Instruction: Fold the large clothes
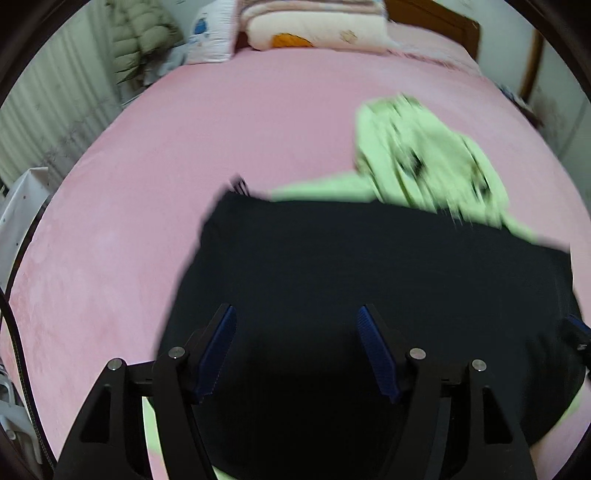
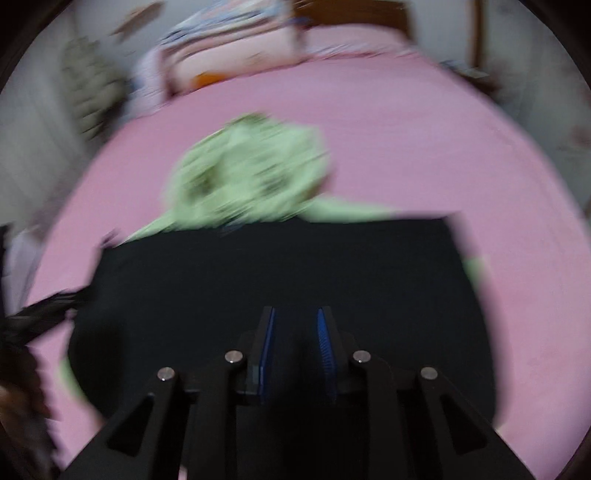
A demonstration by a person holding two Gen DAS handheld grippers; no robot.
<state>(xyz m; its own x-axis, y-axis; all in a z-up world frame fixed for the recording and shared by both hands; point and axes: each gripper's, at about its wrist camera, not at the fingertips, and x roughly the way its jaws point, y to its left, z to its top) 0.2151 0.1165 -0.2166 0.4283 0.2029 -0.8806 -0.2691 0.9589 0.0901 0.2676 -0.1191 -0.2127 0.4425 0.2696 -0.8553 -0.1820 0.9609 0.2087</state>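
A black garment (image 1: 369, 258) lies folded flat on the pink bed (image 1: 221, 129), with straight far and side edges. It rests on top of a light green garment (image 1: 417, 155) with a dark print, which lies bunched beyond it. My left gripper (image 1: 296, 308) hovers over the black cloth with its blue pads wide apart and nothing between them. In the blurred right wrist view, my right gripper (image 2: 295, 310) hangs over the same black garment (image 2: 277, 266). Its pads stand a narrow gap apart with nothing seen gripped. The green garment (image 2: 251, 170) lies just beyond.
Folded quilts and pillows (image 1: 317, 33) are piled at the head of the bed, before a wooden headboard (image 1: 436, 18). A puffer jacket (image 1: 140, 40) hangs at the far left wall. A white rack (image 1: 26, 206) stands beside the bed's left edge.
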